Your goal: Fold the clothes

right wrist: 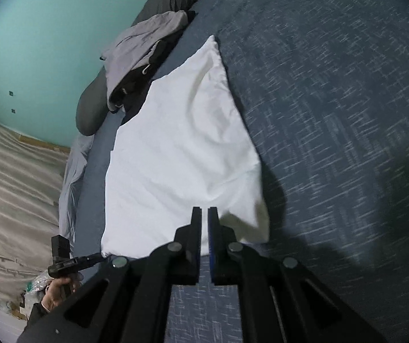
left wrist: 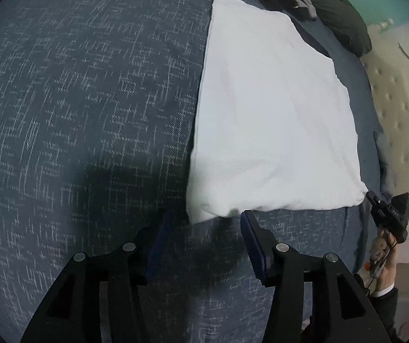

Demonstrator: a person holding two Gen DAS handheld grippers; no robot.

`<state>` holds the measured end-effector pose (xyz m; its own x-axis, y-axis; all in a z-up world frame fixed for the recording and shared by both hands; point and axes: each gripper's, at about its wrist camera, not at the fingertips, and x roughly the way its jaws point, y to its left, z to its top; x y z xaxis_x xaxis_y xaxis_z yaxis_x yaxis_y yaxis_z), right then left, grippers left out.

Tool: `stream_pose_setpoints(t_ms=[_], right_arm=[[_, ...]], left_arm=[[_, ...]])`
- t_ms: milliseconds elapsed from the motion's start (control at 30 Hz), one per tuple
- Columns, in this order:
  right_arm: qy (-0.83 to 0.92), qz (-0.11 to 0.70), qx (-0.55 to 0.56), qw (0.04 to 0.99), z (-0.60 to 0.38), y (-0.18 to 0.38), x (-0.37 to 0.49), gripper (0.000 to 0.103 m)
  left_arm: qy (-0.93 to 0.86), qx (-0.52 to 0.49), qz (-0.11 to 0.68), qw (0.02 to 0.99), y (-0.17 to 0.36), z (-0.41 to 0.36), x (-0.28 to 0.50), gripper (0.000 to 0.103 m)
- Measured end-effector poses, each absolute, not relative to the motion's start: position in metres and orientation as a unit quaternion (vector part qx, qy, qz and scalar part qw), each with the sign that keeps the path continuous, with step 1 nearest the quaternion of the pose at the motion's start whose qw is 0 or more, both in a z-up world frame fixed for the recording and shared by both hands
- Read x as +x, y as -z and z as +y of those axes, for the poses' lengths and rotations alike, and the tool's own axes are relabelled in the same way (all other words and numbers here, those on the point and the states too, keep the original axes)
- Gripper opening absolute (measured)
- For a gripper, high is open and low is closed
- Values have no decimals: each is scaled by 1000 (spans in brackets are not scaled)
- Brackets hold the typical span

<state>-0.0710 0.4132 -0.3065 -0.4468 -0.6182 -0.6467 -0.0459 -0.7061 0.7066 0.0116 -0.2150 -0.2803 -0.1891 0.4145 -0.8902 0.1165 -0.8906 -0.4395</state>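
A white garment (left wrist: 273,120) lies folded into a flat, roughly rectangular shape on the blue patterned bedspread (left wrist: 90,114). My left gripper (left wrist: 208,217) is open just short of the garment's near left corner, and its pads do not press the cloth. My right gripper (right wrist: 207,210) is shut, with its tips over the near edge of the white garment (right wrist: 181,148) beside a curled-up corner; I see no cloth clamped between them. From the left wrist view, the right gripper (left wrist: 374,200) sits by the near right corner, held by a hand. The left gripper (right wrist: 95,257) shows at the other near corner.
A pile of grey and dark clothes (right wrist: 141,54) lies at the far end of the bed beside a dark pillow (left wrist: 339,20). A bare quilted mattress (left wrist: 399,114) borders the bedspread's edge, with a teal wall (right wrist: 33,43) behind it.
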Motion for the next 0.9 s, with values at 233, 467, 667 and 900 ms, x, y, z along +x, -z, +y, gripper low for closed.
stream_pose_setpoints(t_ms=[233, 467, 667, 900], right_arm=[[781, -352, 483, 184, 409, 314, -72, 4], [788, -353, 470, 185, 415, 313, -65, 4], [785, -370, 467, 173, 427, 321, -62, 4], [787, -373, 461, 171, 431, 321, -60, 4]], left_arm=[[-733, -627, -250, 89, 288, -215, 23, 55], [-737, -601, -301, 73, 294, -207, 14, 55], [-742, -575, -342, 48, 312, -145, -53, 55], [-746, -553, -370, 28, 313, -157, -46, 55]])
